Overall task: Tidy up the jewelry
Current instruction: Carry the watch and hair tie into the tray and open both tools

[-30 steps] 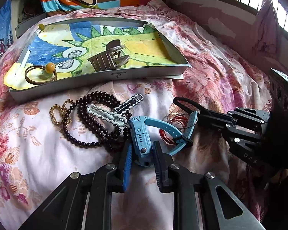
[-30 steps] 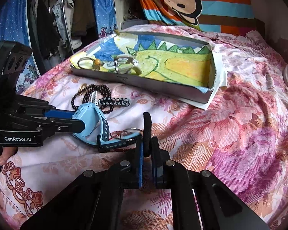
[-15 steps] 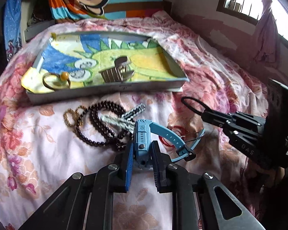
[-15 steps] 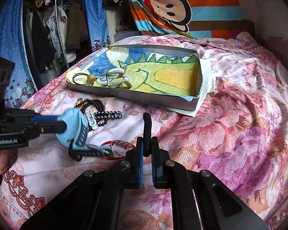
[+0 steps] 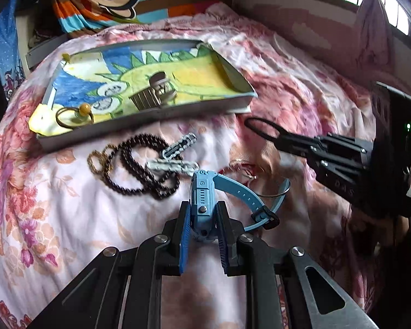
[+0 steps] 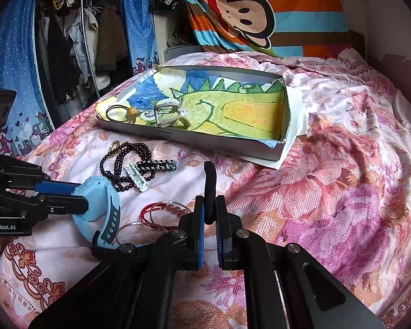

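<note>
My left gripper (image 5: 203, 219) is shut on a blue watch (image 5: 205, 192) and holds it above the bedspread; it shows in the right wrist view (image 6: 101, 205) too. My right gripper (image 6: 210, 211) is shut on a black hair tie (image 6: 209, 181), also seen in the left wrist view (image 5: 260, 127). A grey tray (image 5: 150, 115) with a dinosaur drawing lies farther back and holds a hair claw (image 5: 153, 93) and a hair tie with a yellow bead (image 5: 74, 112). A dark bead necklace (image 5: 139, 164), two hair clips (image 5: 172, 164), a gold chain (image 5: 98, 159) and red and thin bangles (image 6: 161, 213) lie on the bed.
The flowered bedspread (image 6: 342, 192) spreads to the right of the tray. A monkey-print blanket (image 6: 260, 13) hangs behind the bed. A clothes rack (image 6: 76, 41) stands at the left, and a wall with a window (image 5: 356, 0) is at the right.
My left gripper has lifted the blue watch off the bed and drawn it back from the bangles. My right gripper has risen and pulled back with the hair tie.
</note>
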{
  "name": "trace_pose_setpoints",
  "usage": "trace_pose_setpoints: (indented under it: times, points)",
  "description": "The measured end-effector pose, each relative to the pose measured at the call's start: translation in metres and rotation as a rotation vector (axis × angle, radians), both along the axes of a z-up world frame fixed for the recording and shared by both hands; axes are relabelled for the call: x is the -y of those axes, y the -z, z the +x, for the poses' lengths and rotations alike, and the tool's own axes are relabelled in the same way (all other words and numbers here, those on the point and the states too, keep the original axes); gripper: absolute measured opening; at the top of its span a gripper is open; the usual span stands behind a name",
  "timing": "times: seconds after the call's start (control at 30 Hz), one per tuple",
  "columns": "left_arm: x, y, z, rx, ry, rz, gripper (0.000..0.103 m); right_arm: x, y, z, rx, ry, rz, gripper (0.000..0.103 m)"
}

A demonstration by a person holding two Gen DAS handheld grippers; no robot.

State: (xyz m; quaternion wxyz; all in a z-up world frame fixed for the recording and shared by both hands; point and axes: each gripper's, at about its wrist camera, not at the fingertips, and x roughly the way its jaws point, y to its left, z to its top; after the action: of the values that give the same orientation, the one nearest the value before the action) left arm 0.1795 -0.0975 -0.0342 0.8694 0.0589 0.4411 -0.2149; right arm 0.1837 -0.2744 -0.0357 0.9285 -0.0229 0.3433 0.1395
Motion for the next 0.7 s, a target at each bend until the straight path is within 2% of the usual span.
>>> trace_pose_setpoints:
  times: [0.13, 0.33, 0.57, 0.7]
  points:
    - [0.0, -0.004, -0.009, -0.017, -0.009, 0.01, 0.017, -0.001, -0.006, -0.006, 0.007, -0.01, 0.015, 0.007]
    - [-0.004, -0.007, -0.022, -0.083, -0.004, 0.052, 0.017, -0.004, -0.008, -0.013, -0.058, -0.034, 0.056, 0.007]
    - [-0.012, -0.021, -0.027, -0.165, -0.017, 0.069, 0.017, -0.009, -0.018, -0.024, -0.024, -0.066, 0.074, 0.007]
    - [-0.024, -0.03, -0.029, -0.152, -0.06, 0.042, 0.017, -0.006, -0.022, -0.024, 0.014, -0.058, 0.088, 0.007]
